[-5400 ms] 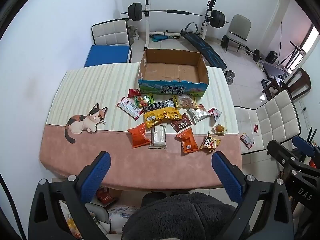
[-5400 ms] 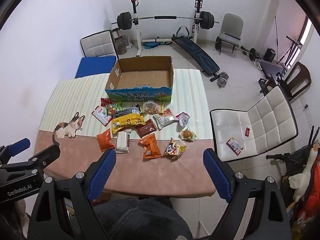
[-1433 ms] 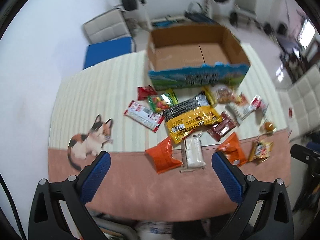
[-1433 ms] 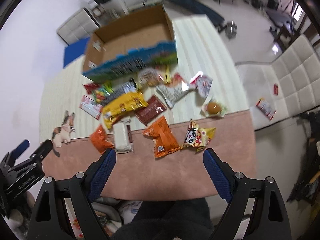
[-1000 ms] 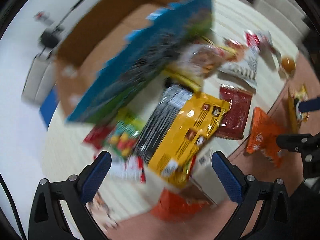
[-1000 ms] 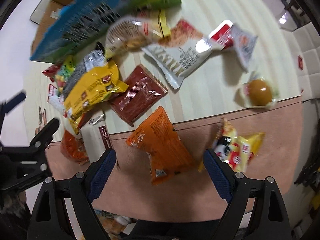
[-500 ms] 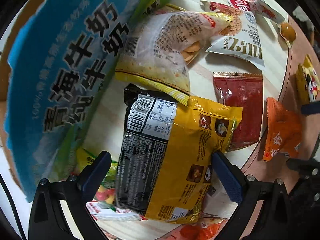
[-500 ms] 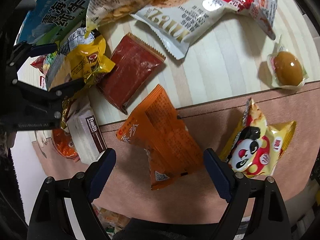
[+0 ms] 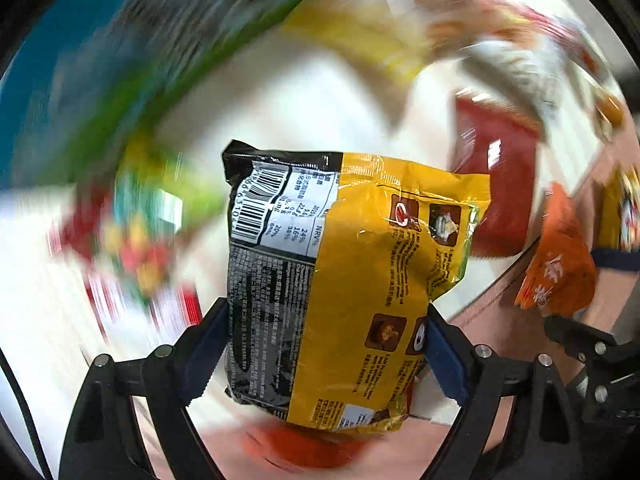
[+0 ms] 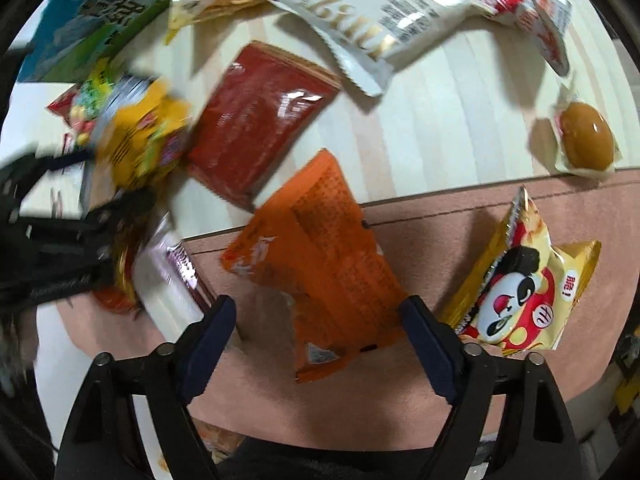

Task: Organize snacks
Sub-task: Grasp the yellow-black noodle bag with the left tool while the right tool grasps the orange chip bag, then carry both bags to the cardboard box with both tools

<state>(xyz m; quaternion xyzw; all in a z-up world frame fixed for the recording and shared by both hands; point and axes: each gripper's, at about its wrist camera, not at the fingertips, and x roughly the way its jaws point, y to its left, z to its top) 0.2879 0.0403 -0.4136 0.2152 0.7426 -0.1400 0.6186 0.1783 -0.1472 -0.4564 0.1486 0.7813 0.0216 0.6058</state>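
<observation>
In the left wrist view a yellow and black noodle packet (image 9: 352,280) stands sharp between my left gripper's (image 9: 324,312) jaws while everything behind it is smeared. The jaws are closing and both blue pads (image 9: 208,344) press on the packet's sides. The right wrist view shows my right gripper (image 10: 320,304) low over an orange snack packet (image 10: 320,256) on the pink cloth. Its jaws are closing with the packet between them; the right pad touches its edge, the left pad stands apart. The blue cardboard box (image 10: 100,12) sits at the far left.
Around the orange packet lie a red packet (image 10: 260,128), a white packet (image 10: 360,28), a panda packet (image 10: 520,292), a wrapped brown egg (image 10: 586,138) and a white bar packet (image 10: 172,276). The table's (image 10: 440,380) pink front edge is close below.
My left gripper came down on the yellow and black packet and its jaws narrowed onto it. My right gripper sank over the orange packet and its jaws narrowed.
</observation>
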